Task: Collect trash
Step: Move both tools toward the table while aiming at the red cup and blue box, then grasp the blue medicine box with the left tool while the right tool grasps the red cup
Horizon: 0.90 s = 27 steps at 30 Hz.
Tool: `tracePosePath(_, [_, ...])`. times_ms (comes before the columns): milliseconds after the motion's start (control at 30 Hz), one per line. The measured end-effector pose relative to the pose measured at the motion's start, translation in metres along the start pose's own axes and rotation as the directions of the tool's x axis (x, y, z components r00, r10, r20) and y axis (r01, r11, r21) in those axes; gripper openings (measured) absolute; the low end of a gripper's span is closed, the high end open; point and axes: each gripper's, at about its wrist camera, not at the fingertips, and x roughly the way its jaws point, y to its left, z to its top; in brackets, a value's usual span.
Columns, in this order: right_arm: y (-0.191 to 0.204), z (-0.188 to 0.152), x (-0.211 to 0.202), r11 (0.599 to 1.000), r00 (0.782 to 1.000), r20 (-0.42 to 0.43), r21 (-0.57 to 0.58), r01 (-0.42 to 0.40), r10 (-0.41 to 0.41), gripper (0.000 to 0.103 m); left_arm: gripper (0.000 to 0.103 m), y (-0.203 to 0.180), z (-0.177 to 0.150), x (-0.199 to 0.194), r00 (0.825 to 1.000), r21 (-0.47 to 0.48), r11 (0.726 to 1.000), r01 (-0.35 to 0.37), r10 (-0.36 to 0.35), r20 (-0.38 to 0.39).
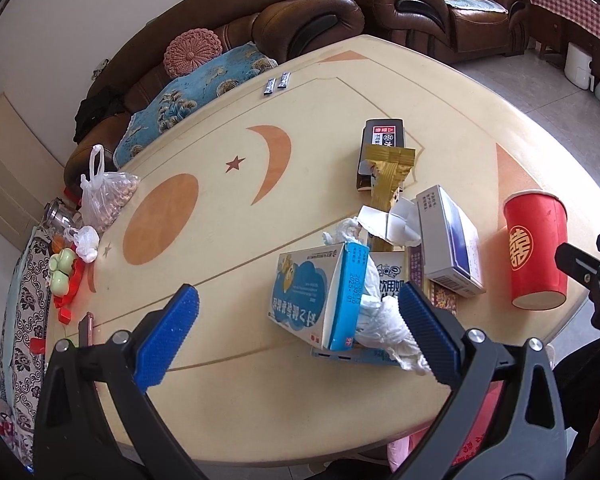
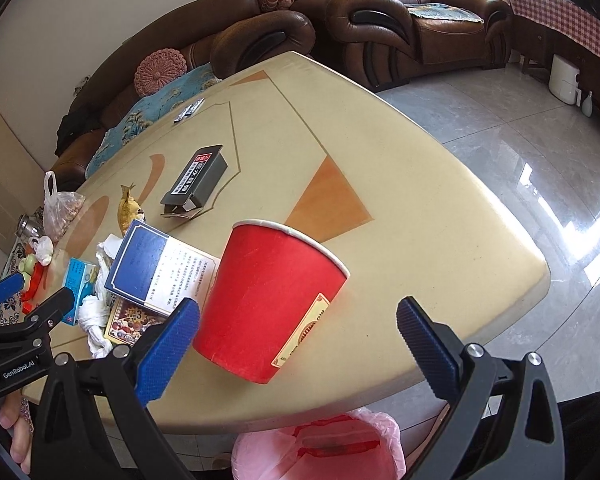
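A pile of trash lies on the cream table (image 1: 228, 216): a blue medicine box (image 1: 312, 296), crumpled white tissue (image 1: 384, 320), a white-and-blue box (image 1: 448, 240), a gold wrapper (image 1: 388, 176) and a black carton (image 1: 384, 136). A red paper cup (image 1: 536, 248) stands upright at the right. My left gripper (image 1: 300, 332) is open, with the blue box and tissue between its fingers. My right gripper (image 2: 300, 344) is open around the red cup (image 2: 268, 300), not touching it. A bin with a pink bag (image 2: 320, 448) sits below the table edge.
A bag of nuts (image 1: 104, 196), a small white bag (image 1: 86, 242), a green toy (image 1: 60, 272) and a jar (image 1: 58, 216) sit at the table's left edge. Two small sachets (image 1: 276, 84) lie at the far edge. Brown sofas (image 2: 380, 28) stand behind; tiled floor (image 2: 540, 168) lies to the right.
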Motion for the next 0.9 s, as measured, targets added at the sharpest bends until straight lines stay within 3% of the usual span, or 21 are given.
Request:
tracePosePath(267, [0.0, 0.001, 0.019, 0.996, 0.998, -0.032, 0.074, -0.044, 0.047, 0.097, 0.098, 0.0, 0.007, 0.016, 1.0, 0.021, 1.0, 0.012, -0.012, -0.017])
tracePosePath(533, [0.01, 0.002, 0.032, 0.996, 0.997, -0.04, 0.068, -0.058, 0.061, 0.097, 0.098, 0.002, 0.009, 0.028, 1.0, 0.028, 1.0, 0.008, -0.008, -0.028])
tracePosePath(700, [0.006, 0.001, 0.037, 0.995, 0.997, -0.046, 0.076, -0.065, 0.068, 0.097, 0.086, 0.009, 0.009, 0.035, 0.998, 0.013, 0.999, 0.05, -0.049, -0.048])
tracePosePath(900, [0.014, -0.001, 0.04, 0.999, 0.998, -0.039, 0.027, -0.047, 0.048, 0.097, 0.073, 0.009, 0.006, 0.04, 0.997, 0.023, 0.998, 0.052, -0.05, -0.057])
